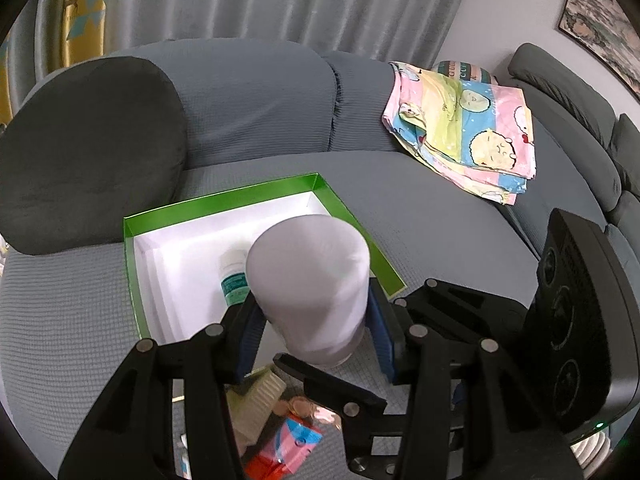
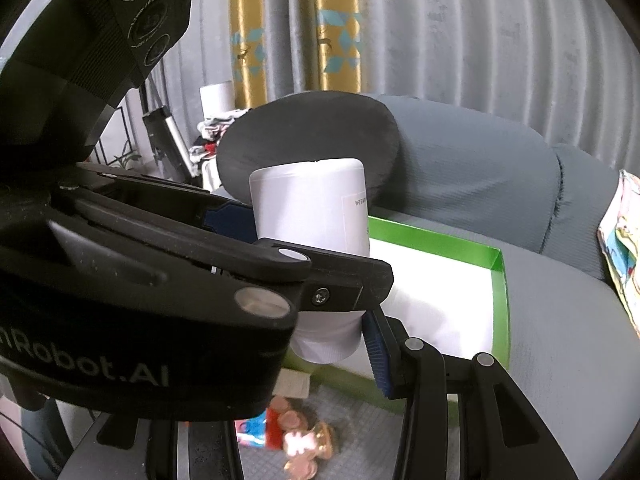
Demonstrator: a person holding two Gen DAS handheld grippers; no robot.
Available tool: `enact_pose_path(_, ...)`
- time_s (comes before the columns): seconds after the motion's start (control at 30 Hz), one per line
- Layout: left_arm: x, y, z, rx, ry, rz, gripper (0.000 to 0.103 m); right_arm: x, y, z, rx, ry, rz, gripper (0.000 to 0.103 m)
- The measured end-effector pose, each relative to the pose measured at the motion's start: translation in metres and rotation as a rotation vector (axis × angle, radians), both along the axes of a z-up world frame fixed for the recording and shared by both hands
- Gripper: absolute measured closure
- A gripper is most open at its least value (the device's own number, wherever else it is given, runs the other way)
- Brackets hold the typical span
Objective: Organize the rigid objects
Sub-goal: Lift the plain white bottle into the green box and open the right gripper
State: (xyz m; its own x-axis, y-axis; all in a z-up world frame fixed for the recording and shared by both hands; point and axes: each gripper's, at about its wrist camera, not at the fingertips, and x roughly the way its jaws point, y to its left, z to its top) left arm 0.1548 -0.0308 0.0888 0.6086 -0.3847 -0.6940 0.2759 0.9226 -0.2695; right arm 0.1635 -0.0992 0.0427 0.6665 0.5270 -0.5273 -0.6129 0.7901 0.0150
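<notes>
A white bottle (image 1: 308, 272) (image 2: 308, 200) hangs over the near edge of a green box (image 1: 224, 200) (image 2: 500, 300) with a white inside. My left gripper (image 1: 312, 320) (image 2: 304, 240) is shut on the bottle, its blue pads pressing both sides. My right gripper (image 2: 328, 340) grips the bottle's lower end; one blue pad (image 2: 376, 352) shows against it, while the other finger is hidden behind the left gripper. In the left wrist view a right gripper finger (image 1: 332, 384) crosses under the bottle. A small bottle with a teal label (image 1: 234, 280) lies in the box.
On the grey sofa seat (image 1: 60, 320) below the grippers lie a red, pink and blue packet (image 1: 292, 444) (image 2: 260, 428), a cream ribbed item (image 1: 260, 396) and a pink-brown trinket (image 2: 304, 440). A dark cushion (image 1: 88, 152) stands behind the box. A folded colourful cloth (image 1: 464, 128) lies at the right.
</notes>
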Motion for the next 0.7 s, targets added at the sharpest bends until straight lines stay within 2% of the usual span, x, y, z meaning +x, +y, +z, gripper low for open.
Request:
enact_pose_path(0.4, 0.036, 0.011, -0.024, -0.048, 0.065, 0.025, 0.057, 0.030, 0.003, -0.021, 0.000, 0.063, -0.009, 0.058)
enact_pose_path(0.7, 0.048, 0.016, -0.037, -0.063, 0.102, 0.032, 0.057, 0.038, 0.003, -0.037, -0.004, 0.110, -0.013, 0.058)
